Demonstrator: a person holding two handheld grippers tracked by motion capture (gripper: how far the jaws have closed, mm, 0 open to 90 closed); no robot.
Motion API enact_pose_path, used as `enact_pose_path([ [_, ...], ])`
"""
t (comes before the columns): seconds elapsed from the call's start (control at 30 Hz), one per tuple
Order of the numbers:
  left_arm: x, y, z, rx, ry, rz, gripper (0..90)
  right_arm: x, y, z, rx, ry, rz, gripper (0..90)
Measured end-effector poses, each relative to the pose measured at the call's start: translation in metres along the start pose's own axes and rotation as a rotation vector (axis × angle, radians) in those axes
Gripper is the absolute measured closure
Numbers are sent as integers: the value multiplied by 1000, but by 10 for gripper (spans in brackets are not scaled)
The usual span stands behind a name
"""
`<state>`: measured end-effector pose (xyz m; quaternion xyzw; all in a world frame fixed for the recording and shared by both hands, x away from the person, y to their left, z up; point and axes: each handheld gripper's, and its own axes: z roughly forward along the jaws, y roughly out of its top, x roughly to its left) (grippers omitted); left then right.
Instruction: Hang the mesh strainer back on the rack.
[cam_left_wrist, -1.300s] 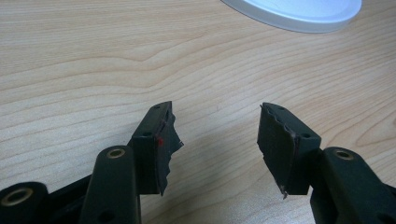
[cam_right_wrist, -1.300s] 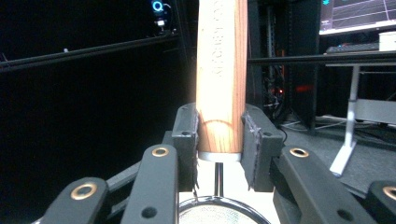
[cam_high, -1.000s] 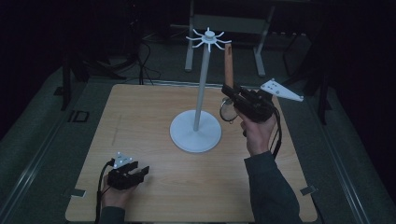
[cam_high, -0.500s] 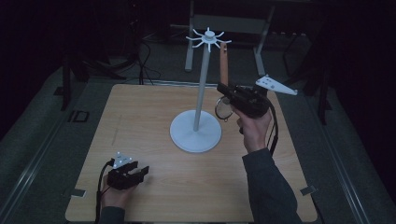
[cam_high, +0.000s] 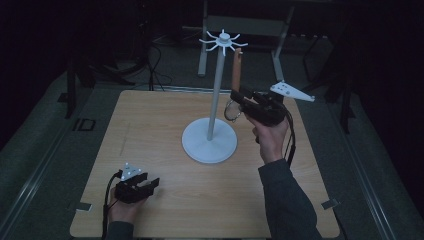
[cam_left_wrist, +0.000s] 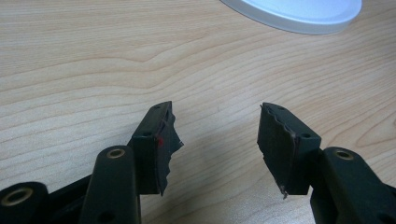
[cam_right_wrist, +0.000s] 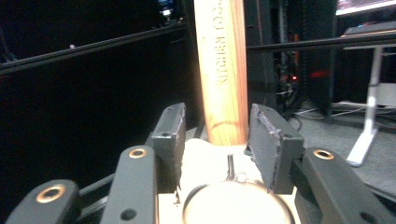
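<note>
Wooden-handled utensil (cam_high: 236, 70) hangs from white hook stand (cam_high: 216, 100), hung to store; right gripper (cam_high: 239, 100) jaws just opened, handle between them ungripped; left gripper (cam_high: 145, 186) open, idle on table (cam_high: 165, 125).

The left gripper (cam_high: 150, 184) lies low on the bench (cam_high: 165, 135) at the near left, hand behind it, fingers (cam_left_wrist: 159, 144) spread wide apart. The right gripper (cam_high: 241, 95) is held raised on an outstretched forearm, its fingers (cam_right_wrist: 170, 135) having just been opening, now parted.
</note>
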<state>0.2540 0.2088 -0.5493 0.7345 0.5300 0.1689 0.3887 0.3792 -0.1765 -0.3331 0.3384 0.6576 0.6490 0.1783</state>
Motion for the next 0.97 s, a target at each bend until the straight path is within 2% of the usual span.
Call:
enact_pose_path([
  [0.33,0,0,0,0,1,2,460,8,0,-6,21,-55,-71,488],
  [0.57,0,0,0,2,1,3,460,7,-5,-11,31,-69,-73,484],
  [0.7,-1,0,1,0,2,0,460,5,-12,-14,64,-84,-93,483],
  [0.87,-1,0,1,0,1,2,460,1,-18,-18,85,-93,-96,483],
  [0.97,0,0,1,1,2,4,460,-3,-31,-21,150,-118,-108,473],
])
